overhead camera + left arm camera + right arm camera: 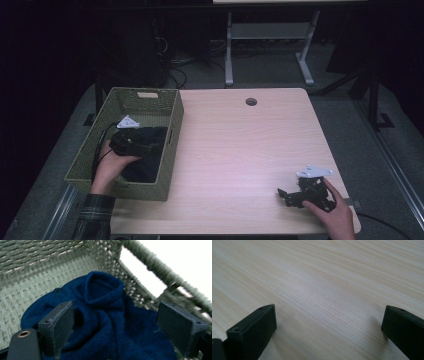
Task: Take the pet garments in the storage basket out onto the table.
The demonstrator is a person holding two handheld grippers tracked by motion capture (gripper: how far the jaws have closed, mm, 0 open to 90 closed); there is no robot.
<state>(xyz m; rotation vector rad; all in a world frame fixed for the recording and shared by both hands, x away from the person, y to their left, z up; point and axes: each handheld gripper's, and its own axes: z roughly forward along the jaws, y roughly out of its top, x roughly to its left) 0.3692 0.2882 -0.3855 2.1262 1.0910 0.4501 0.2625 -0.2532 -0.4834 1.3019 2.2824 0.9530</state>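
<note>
A dark blue knitted garment (146,159) lies crumpled inside the woven green basket (172,131) at the table's left. My left gripper (145,146) is held inside the basket just above it. In the left gripper view the jaws stand wide apart over the blue garment (105,315), nothing pinched between them, with the basket wall (45,270) behind. My right gripper (284,195) rests low near the table's front right corner, pointing left. Its jaws stand wide apart over bare wood (324,290).
The light wooden table (240,145) has a round cable hole (251,101) near its far edge. Beyond the table stand a white desk frame (270,35) and cables on the dark floor. A plaid sleeve (95,220) enters at the bottom left.
</note>
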